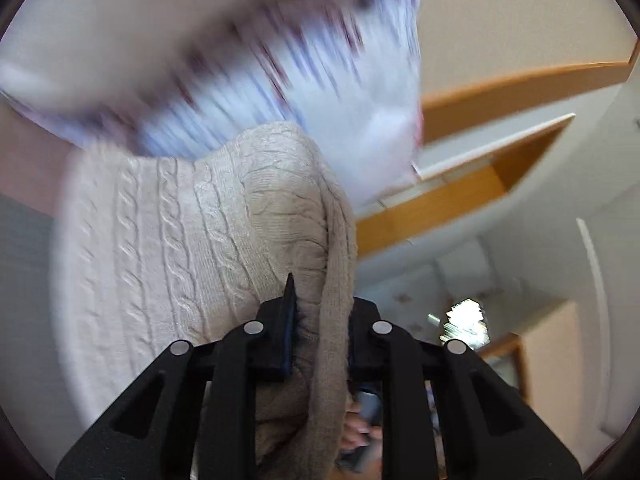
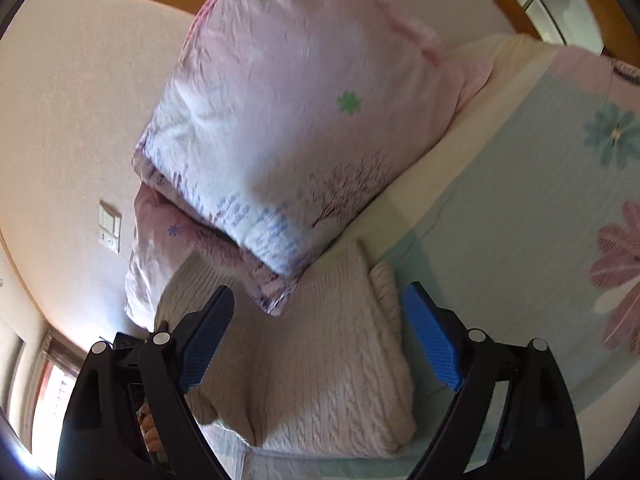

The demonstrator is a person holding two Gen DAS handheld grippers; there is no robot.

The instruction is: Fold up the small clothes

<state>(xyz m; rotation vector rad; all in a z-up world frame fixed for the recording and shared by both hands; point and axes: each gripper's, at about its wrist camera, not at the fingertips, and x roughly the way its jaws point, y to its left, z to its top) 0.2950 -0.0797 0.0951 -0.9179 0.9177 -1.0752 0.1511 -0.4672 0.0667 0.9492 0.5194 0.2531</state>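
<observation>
A cream cable-knit sweater [image 2: 320, 360] lies partly folded on the bed, just below the pillows. My right gripper [image 2: 320, 344] hovers over it, jaws wide open and empty, blue pads [image 2: 208, 332] on either side of it. My left gripper [image 1: 320, 320] is shut on a fold of the same sweater [image 1: 192, 240], which drapes up and over the fingers. The left view is blurred by motion.
Two pink-and-white pillows [image 2: 288, 120] are stacked at the head of the bed, touching the sweater's top edge. A flowered pale green sheet [image 2: 520, 200] covers the bed to the right. A wall switch [image 2: 110, 228] is on the left wall. Wooden shelves [image 1: 480, 160] show in the left view.
</observation>
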